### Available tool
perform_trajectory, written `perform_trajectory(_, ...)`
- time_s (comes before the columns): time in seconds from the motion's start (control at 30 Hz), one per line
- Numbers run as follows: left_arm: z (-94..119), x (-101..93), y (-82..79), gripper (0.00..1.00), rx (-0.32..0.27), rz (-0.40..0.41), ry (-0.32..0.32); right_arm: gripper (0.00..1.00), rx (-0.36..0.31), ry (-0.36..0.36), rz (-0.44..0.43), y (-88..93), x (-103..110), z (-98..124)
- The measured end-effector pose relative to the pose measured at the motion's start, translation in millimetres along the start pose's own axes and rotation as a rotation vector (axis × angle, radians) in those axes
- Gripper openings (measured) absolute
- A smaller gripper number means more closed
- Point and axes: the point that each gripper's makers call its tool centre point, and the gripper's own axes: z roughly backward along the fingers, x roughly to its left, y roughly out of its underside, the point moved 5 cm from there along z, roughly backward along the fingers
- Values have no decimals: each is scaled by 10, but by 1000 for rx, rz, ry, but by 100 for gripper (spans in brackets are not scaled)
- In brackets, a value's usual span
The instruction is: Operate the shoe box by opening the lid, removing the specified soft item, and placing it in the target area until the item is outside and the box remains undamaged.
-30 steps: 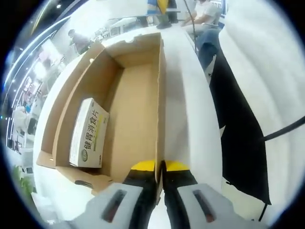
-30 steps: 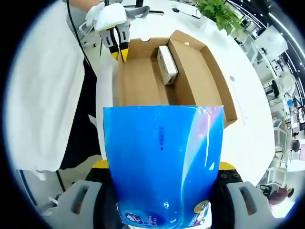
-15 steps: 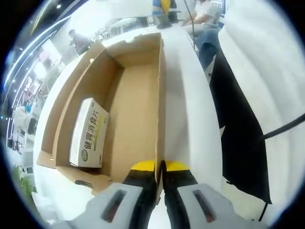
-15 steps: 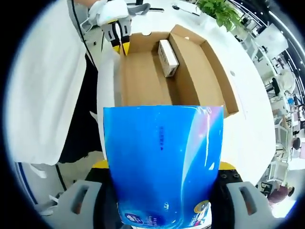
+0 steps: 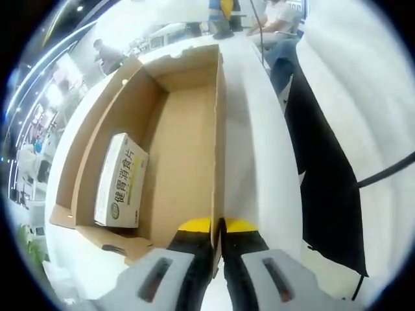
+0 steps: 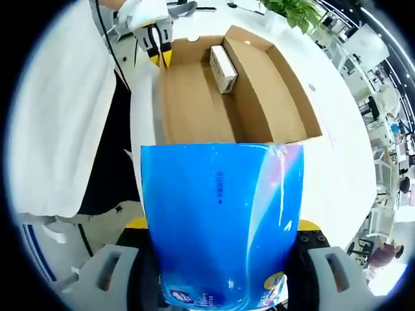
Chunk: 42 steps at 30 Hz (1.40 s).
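Note:
An open cardboard shoe box [image 5: 175, 149] lies on a white table [image 5: 249, 162]. My left gripper [image 5: 217, 227] is shut on the box's near side wall, pinching the cardboard edge between its yellow-tipped jaws. A small white carton with yellow and green print [image 5: 121, 180] rests inside the box against the far wall. In the right gripper view a blue soft pack [image 6: 222, 220] is clamped in my right gripper [image 6: 220, 259], held up outside the box [image 6: 220, 97]. The white carton [image 6: 222, 67] and my left gripper [image 6: 157, 45] show at the box's far end there.
A person in a white top [image 5: 363, 84] with a dark apron [image 5: 321, 175] stands close beside the table. A green plant [image 6: 292, 13] sits at the far edge of the table. People [image 5: 275, 16] sit in the background.
The right gripper view has drawn back and shifted slightly, so the box looks a little farther up the picture. The blue pack stays clamped. The left gripper keeps its hold on the box wall.

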Motion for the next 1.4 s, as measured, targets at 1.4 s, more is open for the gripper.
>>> perform_trajectory(1.4, 6, 4, -1, 3, 0, -7, 13, 79, 60, -88, 43, 340, 40, -320)
